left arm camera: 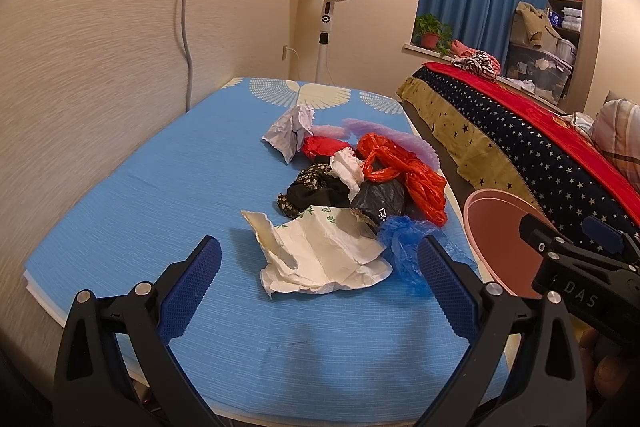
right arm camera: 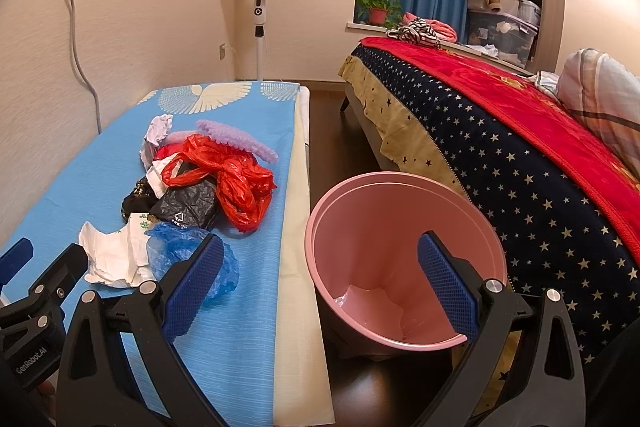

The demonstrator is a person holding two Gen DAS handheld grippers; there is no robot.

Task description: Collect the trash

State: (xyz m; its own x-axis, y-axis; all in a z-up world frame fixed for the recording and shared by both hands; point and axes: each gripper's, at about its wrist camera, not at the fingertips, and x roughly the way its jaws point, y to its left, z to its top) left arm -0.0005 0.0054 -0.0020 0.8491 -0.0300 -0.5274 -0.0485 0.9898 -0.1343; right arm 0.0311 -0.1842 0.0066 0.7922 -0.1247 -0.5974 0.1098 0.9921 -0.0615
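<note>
Judging from the pics, nothing has been collected yet: the pink bin [right arm camera: 404, 255] is seen empty on the floor, at 3 o'clock of the trash pile [left arm camera: 344, 203] heaped on the blue mat [left arm camera: 160, 195]. Left gripper [left arm camera: 320, 281] and right gripper [right arm camera: 320, 281] are both held wide, w/ nothing gripped. Whole pile is left.

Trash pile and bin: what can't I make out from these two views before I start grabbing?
- Black floral item: mostly buried under the white paper and black bag; what it is cannot be told.
- Pink bin: base hidden by the right gripper in the right wrist view; the left wrist view shows only part of its rim.
- Print on the black bag: too small to read.
</note>
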